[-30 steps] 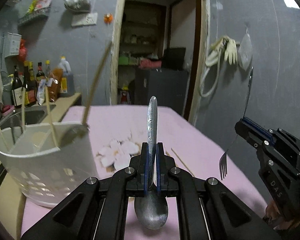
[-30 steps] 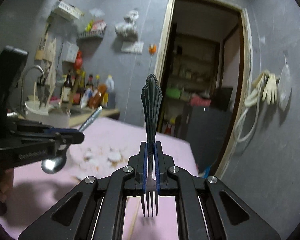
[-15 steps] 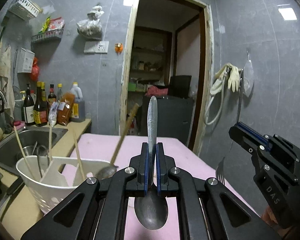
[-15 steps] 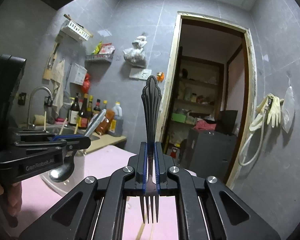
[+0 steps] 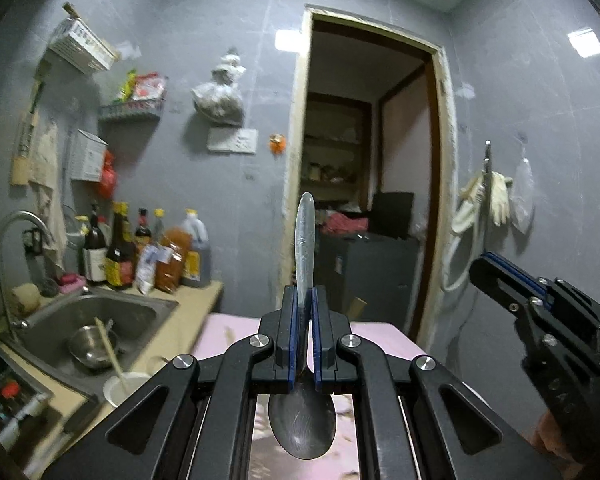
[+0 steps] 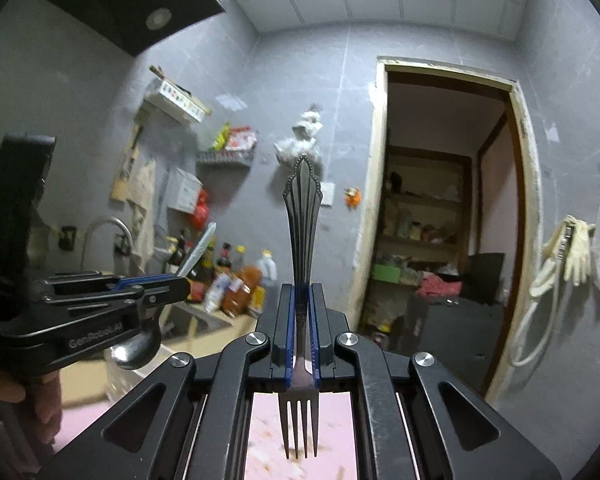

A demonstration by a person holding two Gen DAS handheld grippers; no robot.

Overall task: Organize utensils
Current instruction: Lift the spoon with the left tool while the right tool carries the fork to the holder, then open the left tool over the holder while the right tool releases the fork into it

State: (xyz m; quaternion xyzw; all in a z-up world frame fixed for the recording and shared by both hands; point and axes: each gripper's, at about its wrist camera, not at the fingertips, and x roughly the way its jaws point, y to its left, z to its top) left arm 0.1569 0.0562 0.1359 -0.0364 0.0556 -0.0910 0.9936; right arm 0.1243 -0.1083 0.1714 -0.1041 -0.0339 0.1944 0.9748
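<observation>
Spoon and fork held high, both clamped!
Left claw [image 5: 304, 336] clenches the spoon [image 5: 303, 420], handle at twelve o'clock, bowl at six; right claw [image 6: 300, 336] grips the fork [image 6: 300, 420], tines at six above the pink table [image 6: 340, 432].

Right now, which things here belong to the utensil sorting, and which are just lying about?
Part of the job:
- spoon, clamped in the left tool
- fork, clamped in the right tool

Just lying about:
- bottles by the sink
- gloves on the wall
- hanging bag
</observation>
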